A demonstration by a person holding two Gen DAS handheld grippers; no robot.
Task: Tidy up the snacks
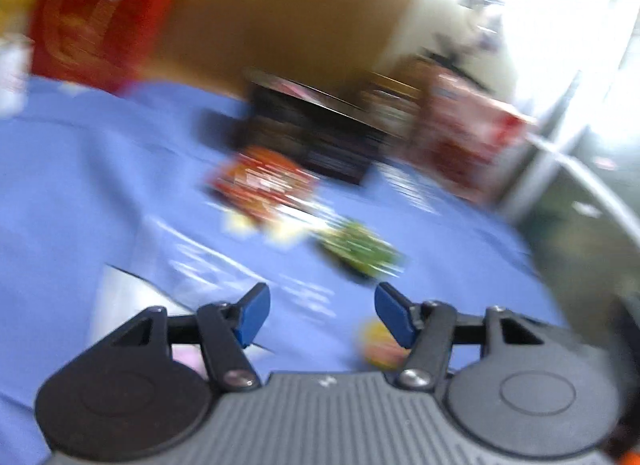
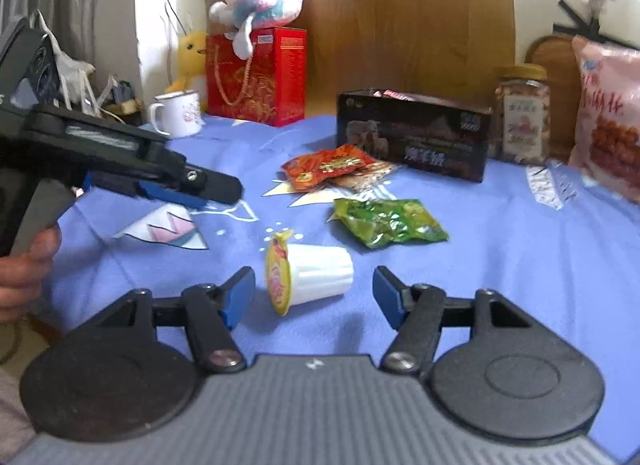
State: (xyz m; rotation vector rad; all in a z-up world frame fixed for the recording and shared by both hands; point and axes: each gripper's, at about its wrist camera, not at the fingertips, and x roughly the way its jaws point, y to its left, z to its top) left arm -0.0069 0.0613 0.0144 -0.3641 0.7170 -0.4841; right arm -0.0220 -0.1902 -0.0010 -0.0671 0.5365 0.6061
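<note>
Right gripper angled down, jaws wide around tipped jelly cup on blue cloth, not pressing. Left gripper left of cup, hand-held, jaws apart, empty. Green packet behind cup.

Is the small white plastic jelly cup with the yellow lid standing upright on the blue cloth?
No, the white plastic jelly cup lies on its side on the blue cloth, its yellow lid facing left.
</note>
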